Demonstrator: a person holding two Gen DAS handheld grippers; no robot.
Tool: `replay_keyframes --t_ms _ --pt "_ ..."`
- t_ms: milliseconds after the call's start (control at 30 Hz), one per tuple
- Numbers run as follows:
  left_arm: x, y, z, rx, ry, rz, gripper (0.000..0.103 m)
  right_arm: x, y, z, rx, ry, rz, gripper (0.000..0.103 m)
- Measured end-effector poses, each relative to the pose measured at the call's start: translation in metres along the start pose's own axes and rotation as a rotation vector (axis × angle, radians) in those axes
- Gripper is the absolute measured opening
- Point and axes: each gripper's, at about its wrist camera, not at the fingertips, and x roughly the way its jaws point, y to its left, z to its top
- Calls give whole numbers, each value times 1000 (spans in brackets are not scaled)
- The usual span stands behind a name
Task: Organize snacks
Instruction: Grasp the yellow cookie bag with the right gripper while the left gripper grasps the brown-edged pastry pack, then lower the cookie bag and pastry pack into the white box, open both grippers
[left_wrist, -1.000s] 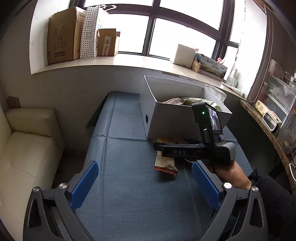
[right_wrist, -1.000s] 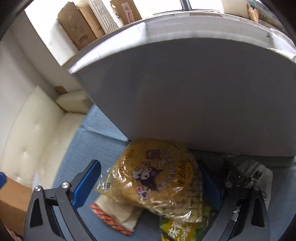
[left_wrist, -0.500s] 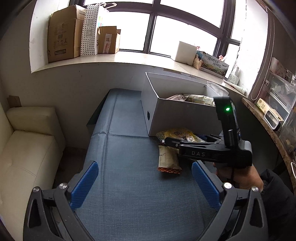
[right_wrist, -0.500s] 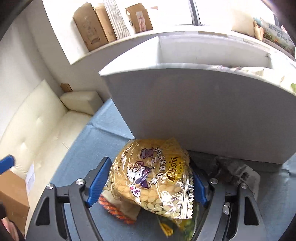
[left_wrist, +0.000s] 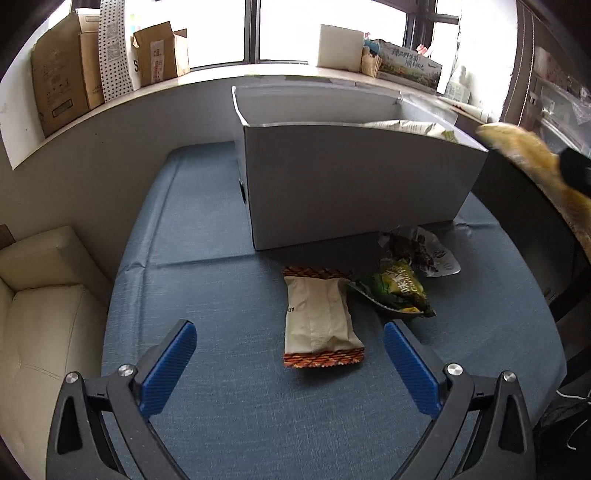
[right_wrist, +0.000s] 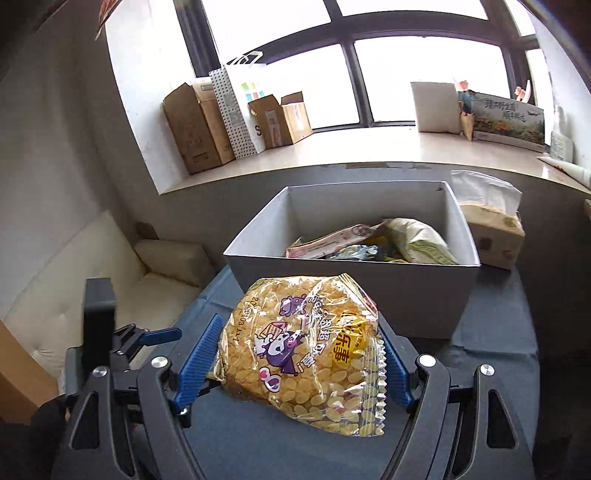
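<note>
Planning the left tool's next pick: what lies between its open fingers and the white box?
In the left wrist view, a cream wrapper with orange ends lies between the left tool and the white box, then bare blue cloth.

Blue-clothed table (left_wrist: 207, 258) — on it a white box (left_wrist: 354, 184), cream wafer packet (left_wrist: 317, 321), green snack bag (left_wrist: 400, 288), crumpled clear wrapper (left_wrist: 424, 247) — the three packets close together
</note>
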Motion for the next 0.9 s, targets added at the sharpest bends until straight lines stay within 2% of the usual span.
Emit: replay_keyframes --t_ms 100,267,333,367,400,467,700,900 --pt "22 -7 2 23 42 15 103 -27 -11 -10 26 -23 -23 83" --pt "37 -22 5 73 44 46 103 -40 -29 -21 63 -37 -39 83" --pt "41 -26 6 84 48 59 89 -43 -36 -24 76 -39 -48 83" --pt "45 -28 7 86 62 55 69 -44 -39 -26 90 -41 -44 83" --pt "50 -29 6 86 87 46 61 -46 -42 -27 102 -41 -40 83" --pt "48 -28 6 75 67 32 55 -46 -45 -30 112 -45 -45 83" --pt "33 -14 -2 43 47 -9 53 -43 -46 -35 118 -36 -47 83" --pt "-17 3 -3 -21 -29 -54 53 -35 -44 -35 109 -22 -45 83"
